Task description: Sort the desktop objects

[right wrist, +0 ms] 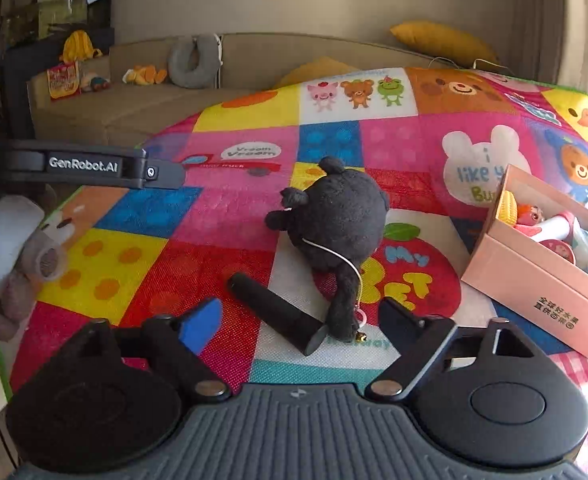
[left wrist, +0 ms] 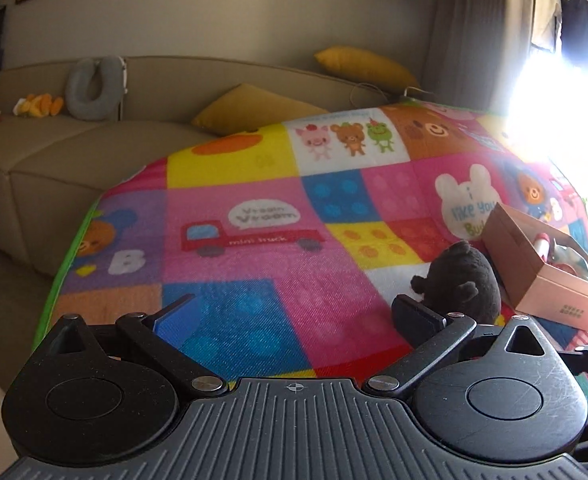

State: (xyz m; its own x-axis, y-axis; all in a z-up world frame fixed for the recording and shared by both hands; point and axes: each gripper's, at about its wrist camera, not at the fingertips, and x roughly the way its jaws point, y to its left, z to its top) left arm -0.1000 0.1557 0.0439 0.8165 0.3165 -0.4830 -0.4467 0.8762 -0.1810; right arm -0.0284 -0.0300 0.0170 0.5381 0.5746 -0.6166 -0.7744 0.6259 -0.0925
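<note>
Two grippers hang spread and empty over a half-sorted play mat.

The right gripper [right wrist: 300, 320] points at a black cylinder [right wrist: 275, 313] and black plush toy [right wrist: 334, 220] at twelve o'clock; the pink box [right wrist: 534, 284] at two o'clock already holds several toys. The left gripper [left wrist: 294, 316] grips nothing.

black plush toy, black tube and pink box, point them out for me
black plush toy [right wrist: 336, 216], right wrist view, middle of its round body
black tube [right wrist: 273, 307], right wrist view, mid-length of its side
pink box [right wrist: 534, 292], right wrist view, near outer wall
</note>
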